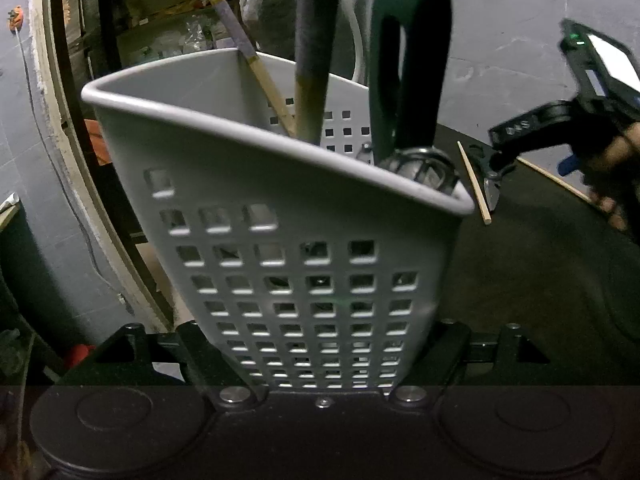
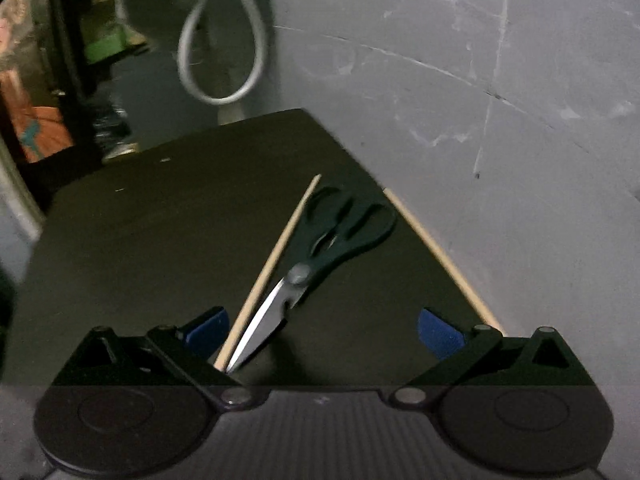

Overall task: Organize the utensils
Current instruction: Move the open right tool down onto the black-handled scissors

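The left gripper (image 1: 316, 344) is clamping the grey perforated plastic utensil basket (image 1: 288, 240) by its lower walls, its black fingers pressing in from either side. Standing inside the basket, ahead of the gripper, are a green looped-handle tool (image 1: 408, 68) with a metal whisk-like head, a thick grey-and-wood handle (image 1: 314, 64), and a thin wooden stick with a purple band (image 1: 236, 36) leaning to the back left.

Only the right wrist view is showing the black-handled kitchen scissors (image 2: 320, 256) in full, lying flat just ahead of the right gripper (image 2: 324, 334), whose blue-padded fingers (image 2: 438, 334) are standing wide apart with the blade tips between them. A pale wooden chopstick (image 2: 272, 264) is lying touching the scissors' left edge; a second one (image 2: 440, 260) is resting along the table's right edge.

The left view is showing the right gripper (image 1: 496, 172) far right, over the scissors.

Everything is sitting on a dark matte tabletop (image 2: 160, 220). Beyond it are a grey scuffed floor (image 2: 480, 80), a looped white hose (image 2: 224, 40) and cluttered shelving (image 1: 160, 20).
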A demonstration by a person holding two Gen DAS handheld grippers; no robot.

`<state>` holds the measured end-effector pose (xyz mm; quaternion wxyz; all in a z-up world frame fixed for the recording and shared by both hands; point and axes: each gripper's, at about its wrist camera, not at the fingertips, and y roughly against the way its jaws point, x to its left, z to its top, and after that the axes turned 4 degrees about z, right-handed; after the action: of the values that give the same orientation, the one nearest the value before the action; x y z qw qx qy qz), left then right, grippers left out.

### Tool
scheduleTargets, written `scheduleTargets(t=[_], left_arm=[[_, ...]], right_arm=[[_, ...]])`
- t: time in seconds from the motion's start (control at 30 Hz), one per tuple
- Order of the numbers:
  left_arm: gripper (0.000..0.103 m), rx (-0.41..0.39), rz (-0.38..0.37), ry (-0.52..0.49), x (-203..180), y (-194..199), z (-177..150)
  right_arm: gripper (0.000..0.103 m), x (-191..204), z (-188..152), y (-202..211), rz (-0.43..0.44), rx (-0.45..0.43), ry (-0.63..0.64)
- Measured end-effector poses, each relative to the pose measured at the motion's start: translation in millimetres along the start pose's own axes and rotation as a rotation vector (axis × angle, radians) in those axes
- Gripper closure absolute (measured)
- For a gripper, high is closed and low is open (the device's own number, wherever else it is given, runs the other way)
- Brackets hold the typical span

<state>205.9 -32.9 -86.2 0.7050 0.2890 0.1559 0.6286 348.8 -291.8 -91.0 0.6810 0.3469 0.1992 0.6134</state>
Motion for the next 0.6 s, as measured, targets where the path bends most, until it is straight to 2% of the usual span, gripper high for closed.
scheduleTargets(t=[0.1, 0.2, 0.33, 0.5, 0.6], left_arm=[[0.023, 0.003, 0.004, 0.004, -1.6, 0.5, 1.3], [0.023, 0.005, 0.006, 0.006, -2.2, 0.9, 2.8], [0.023, 0.006, 0.007, 0.009, -2.4, 1.9, 4.3], [0.023, 0.006, 0.006, 0.007, -2.2, 1.6, 4.7], [0.023, 0.006, 0.004, 0.007, -1.3, 0.9, 4.5]], right_arm=[[0.001, 1.3, 12.4, -23.3, -0.034, -0.015, 0.003], [0.007, 5.6, 17.8, -39.1, -0.097, -0.018, 0.050], [0.017, 4.0, 24.8, -51.0, -0.085, 0.004, 0.030], [0.021, 3.2, 24.9, -55.2, -0.074, 0.021, 0.028], [0.030, 3.5, 26.3, -57.7, -0.054, 0.028, 0.032]])
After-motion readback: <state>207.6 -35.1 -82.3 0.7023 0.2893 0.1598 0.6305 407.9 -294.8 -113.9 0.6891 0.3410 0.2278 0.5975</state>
